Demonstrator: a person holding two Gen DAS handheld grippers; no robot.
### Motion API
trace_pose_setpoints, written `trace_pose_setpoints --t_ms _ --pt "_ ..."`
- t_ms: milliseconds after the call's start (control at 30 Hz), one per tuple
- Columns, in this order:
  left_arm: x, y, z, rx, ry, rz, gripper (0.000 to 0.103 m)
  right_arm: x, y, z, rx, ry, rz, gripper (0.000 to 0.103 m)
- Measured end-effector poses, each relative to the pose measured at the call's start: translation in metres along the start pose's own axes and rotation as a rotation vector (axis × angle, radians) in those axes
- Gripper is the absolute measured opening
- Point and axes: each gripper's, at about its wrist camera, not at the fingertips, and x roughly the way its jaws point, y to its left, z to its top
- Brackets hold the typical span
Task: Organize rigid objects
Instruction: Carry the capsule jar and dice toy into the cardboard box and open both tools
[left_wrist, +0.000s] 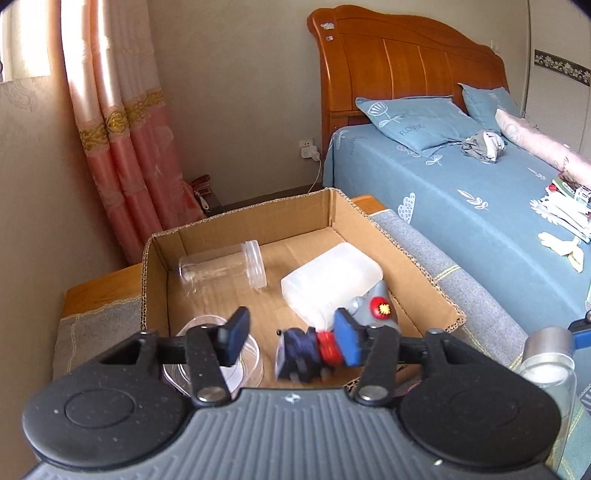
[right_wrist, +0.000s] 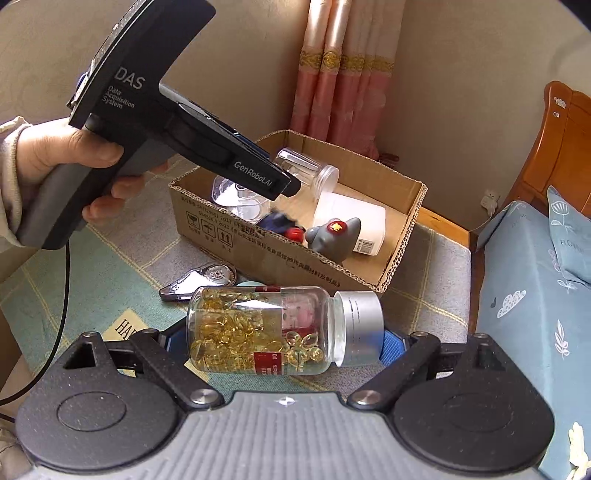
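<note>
An open cardboard box (left_wrist: 417, 273) holds a clear jar (left_wrist: 221, 267) on its side, a white container (left_wrist: 332, 280), a grey shark toy (left_wrist: 373, 310) and a clear cup (left_wrist: 207, 350). My left gripper (left_wrist: 293, 338) hovers over the box's near end with its jaws open. A blurred blue and red toy (left_wrist: 303, 354) shows between its fingers, close to the right pad, with a gap to the left pad. My right gripper (right_wrist: 284, 338) is shut lengthwise on a glass bottle of golden capsules (right_wrist: 258, 328) with a silver cap, held in front of the box.
A correction tape dispenser (right_wrist: 199, 280) lies on the grey checked cloth (right_wrist: 122, 258) before the box. A person's hand (right_wrist: 55, 155) holds the left gripper's handle. A bed with blue bedding (left_wrist: 461, 206) stands right of the table, a pink curtain (left_wrist: 125, 129) behind.
</note>
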Motion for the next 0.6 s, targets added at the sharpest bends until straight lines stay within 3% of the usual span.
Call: trace_pose_setpoints --t_ms 33,67,367,600 --pt "-0.004 0.002 -0.004 -0.006 -0.016 -0.007 0.092 0.0 -0.002 0.001 0.002 -0.003 -0.001 0.096" --pt "-0.009 0.002 -0.007 -0.008 -0.042 -0.002 0.096 -0.001 -0.004 0.002 0.002 -0.007 -0.004 0.096" --pt "-0.045 0.015 -0.034 -0.062 -0.057 0.076 0.101 0.006 -0.031 0.033 0.036 -0.044 -0.003 0.096" --pt "-0.07 0.03 -0.055 -0.119 -0.074 0.198 0.101 0.035 -0.058 0.083 0.072 -0.037 0.0 0.096"
